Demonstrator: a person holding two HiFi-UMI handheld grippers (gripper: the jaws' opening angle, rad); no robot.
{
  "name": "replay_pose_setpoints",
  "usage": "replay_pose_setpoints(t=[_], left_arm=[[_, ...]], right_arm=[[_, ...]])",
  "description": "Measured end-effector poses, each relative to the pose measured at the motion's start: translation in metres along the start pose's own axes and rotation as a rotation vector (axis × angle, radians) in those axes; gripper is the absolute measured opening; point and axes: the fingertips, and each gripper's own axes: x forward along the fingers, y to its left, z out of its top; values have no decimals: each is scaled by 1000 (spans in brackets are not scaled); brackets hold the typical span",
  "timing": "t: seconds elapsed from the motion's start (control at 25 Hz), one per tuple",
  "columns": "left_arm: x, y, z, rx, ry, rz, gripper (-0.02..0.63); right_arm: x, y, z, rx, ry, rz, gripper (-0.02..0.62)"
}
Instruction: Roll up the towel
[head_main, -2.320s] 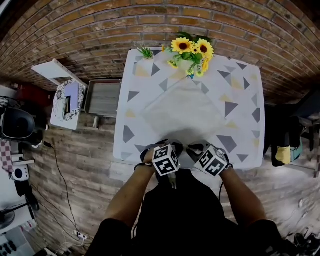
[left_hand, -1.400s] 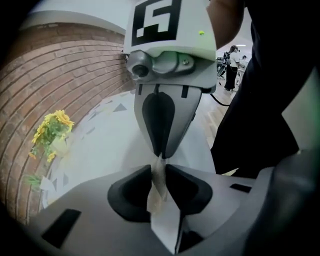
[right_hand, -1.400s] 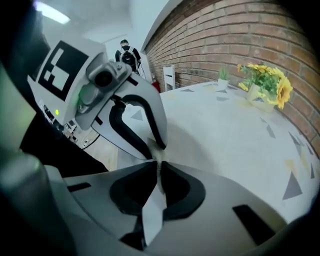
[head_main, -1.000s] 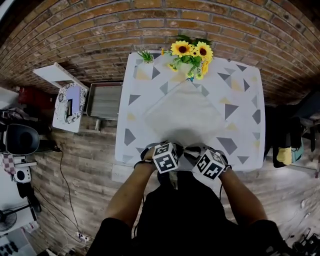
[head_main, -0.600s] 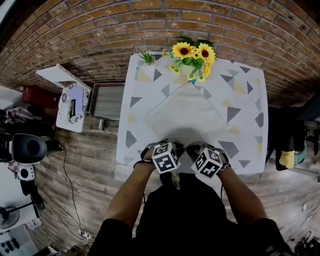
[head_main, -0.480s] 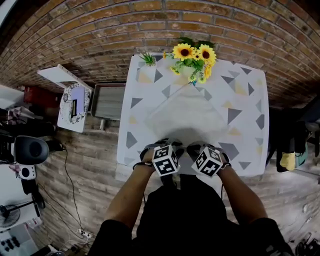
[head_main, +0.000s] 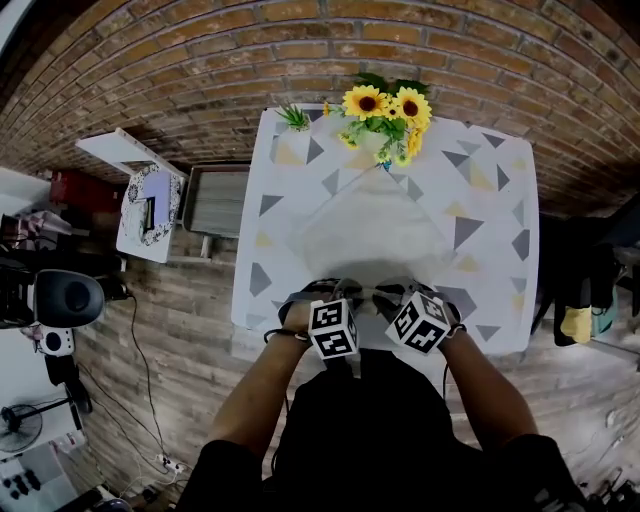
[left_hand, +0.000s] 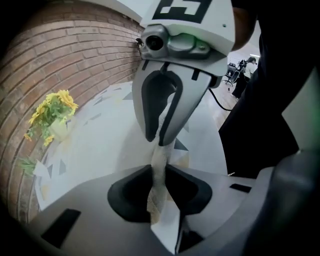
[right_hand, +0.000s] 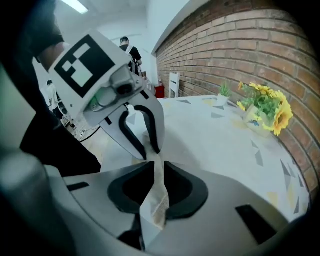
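Note:
A white towel (head_main: 372, 228) lies flat and cornerwise on the patterned table (head_main: 492, 205), its near end bunched at the front edge. My left gripper (head_main: 335, 292) and right gripper (head_main: 385, 293) stand side by side at that near end, both pointing steeply down. In the left gripper view a narrow fold of towel (left_hand: 160, 159) runs up between the left gripper (left_hand: 158, 171) jaws into the right gripper (left_hand: 156, 136) just beyond. The right gripper view shows the towel (right_hand: 159, 196) pinched in the right gripper (right_hand: 159, 170), with the left gripper (right_hand: 145, 148) close ahead. Both pairs of jaws have just been opening, with the towel still between them.
A vase of sunflowers (head_main: 385, 108) and a small green plant (head_main: 293, 114) stand at the table's far edge, against the brick wall. Left of the table are a grey crate (head_main: 214, 198) and a white chair (head_main: 146, 204). The person's dark body is at the table's near edge.
Both grippers have stayed at the towel's near end, drifting slightly toward the person. The left gripper's cube has tilted a little. The towel's far part lies unchanged.

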Motion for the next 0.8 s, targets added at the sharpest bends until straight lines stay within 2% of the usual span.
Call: replay_pose_setpoints(t=[0.16,0.32,0.52,0.68,0.8], left_arm=[[-2,7,0,-44,-8,-20,91],[-5,13,1,-50,-2,-6,104],[-14,15,9,0,13,11,175],[-5,15,11,73,61,46,178],[2,23,11,64,76,74,175]], right_arm=[[3,11,-4,-70,35,13,103],[9,3,-12,-78,78,-22,86],[9,-15,-10,-58,66,-30,74],[7,-31,-6,-31,48,-50,64],[-1,-40,-1,-35,35,-76,66]])
